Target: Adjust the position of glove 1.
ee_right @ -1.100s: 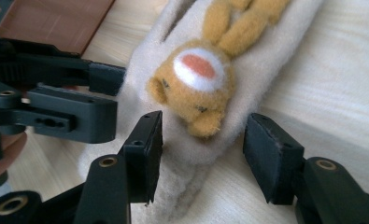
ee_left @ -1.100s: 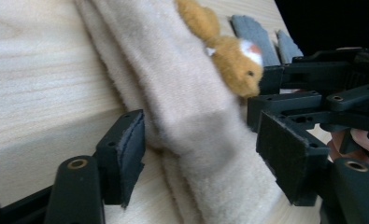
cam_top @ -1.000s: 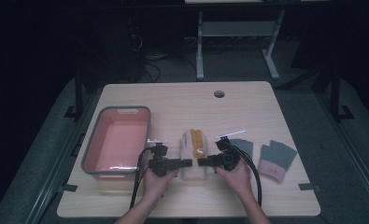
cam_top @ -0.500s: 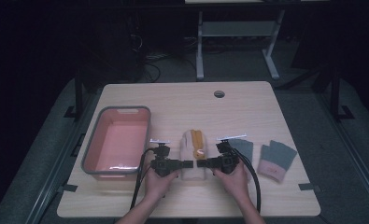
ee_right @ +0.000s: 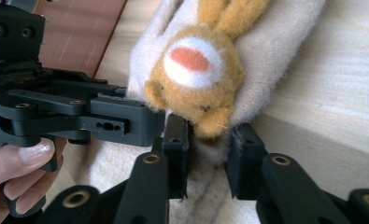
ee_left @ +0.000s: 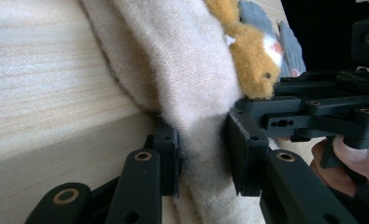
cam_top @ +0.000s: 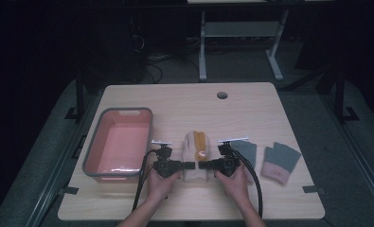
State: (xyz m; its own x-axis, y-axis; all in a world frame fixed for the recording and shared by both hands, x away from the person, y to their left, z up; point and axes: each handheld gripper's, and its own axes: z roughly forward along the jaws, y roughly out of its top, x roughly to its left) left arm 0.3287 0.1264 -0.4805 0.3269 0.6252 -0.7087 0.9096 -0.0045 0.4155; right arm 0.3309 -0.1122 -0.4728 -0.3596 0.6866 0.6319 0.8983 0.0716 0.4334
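At lower centre of the high view, the cream sock (cam_top: 195,158) lies on the table (cam_top: 184,101), right of the pink tub (cam_top: 119,143). Our left gripper (cam_top: 190,165) and right gripper (cam_top: 202,165) have just been closing and pinch its cuff; we should lift evenly. Earlier their jaws stood wider.

One cream sock (cam_top: 195,156) with an orange animal figure, two grey mittens (cam_top: 280,162) right of it, one pink bin (cam_top: 120,143) left.
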